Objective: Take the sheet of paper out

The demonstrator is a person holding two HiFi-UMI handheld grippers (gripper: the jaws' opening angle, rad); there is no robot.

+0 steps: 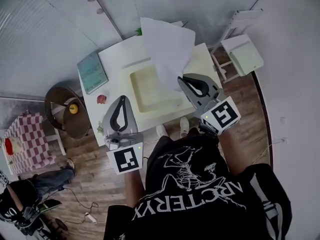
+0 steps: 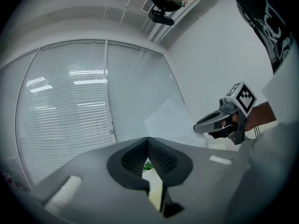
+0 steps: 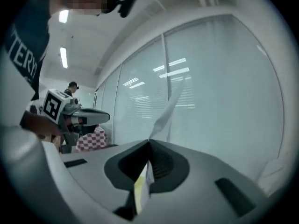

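Note:
A white sheet of paper [image 1: 165, 49] hangs in the air above the table, its lower edge pinched in my right gripper [image 1: 181, 80], which is shut on it. In the right gripper view the sheet [image 3: 166, 111] rises edge-on from between the closed jaws of that gripper [image 3: 149, 141]. A pale yellow folder [image 1: 150, 91] lies flat on the white table [image 1: 112, 59] under the paper. My left gripper [image 1: 122, 99] sits at the table's near edge, left of the folder, shut and holding nothing [image 2: 147, 139]. In the left gripper view the sheet [image 2: 170, 120] and the right gripper [image 2: 198, 126] show at the right.
A teal book [image 1: 92, 71] and a small red thing [image 1: 102, 99] lie at the table's left end. A round brown stool with a yellow object [image 1: 73, 109] stands left of the table, and a white chair [image 1: 242, 51] at its right. A chequered cloth [image 1: 27, 139] and another person [image 1: 30, 194] are at the lower left.

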